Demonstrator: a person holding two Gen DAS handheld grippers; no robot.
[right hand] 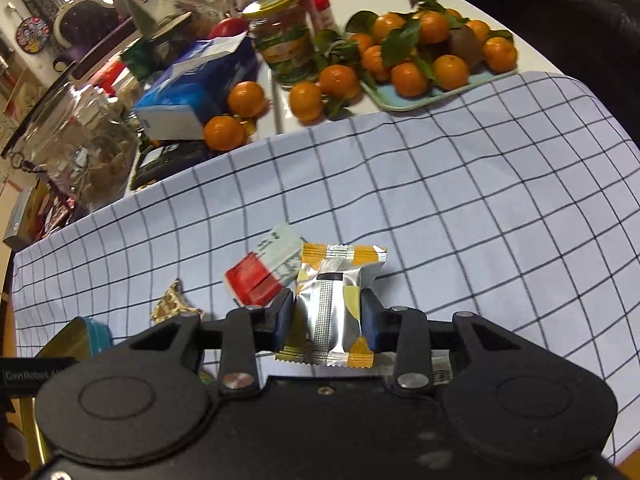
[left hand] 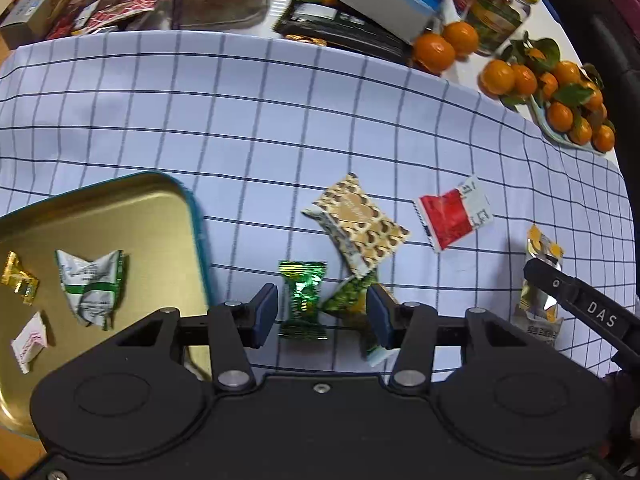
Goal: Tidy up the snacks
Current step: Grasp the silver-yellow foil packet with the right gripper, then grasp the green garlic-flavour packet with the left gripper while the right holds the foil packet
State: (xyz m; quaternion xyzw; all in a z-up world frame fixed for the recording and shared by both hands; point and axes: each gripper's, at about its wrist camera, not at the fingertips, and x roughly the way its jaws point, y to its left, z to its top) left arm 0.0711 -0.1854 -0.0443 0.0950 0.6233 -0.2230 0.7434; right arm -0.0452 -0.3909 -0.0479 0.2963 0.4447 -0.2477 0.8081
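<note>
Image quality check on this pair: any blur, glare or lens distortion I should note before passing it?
Left wrist view: fisheye bends the checked cloth lines; gold tray edge slightly smeared; far clutter soft. Right wrist view: same bending; glare on the silver snack packet between the right gripper pads; background jars soft.

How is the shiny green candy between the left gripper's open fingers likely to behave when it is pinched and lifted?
The green candy probably weighs little, being small. Its glossy foil may slip on the left gripper pads. Its fanned ends look floppy, so they would likely crumple; gripping the middle seems safer.
</note>
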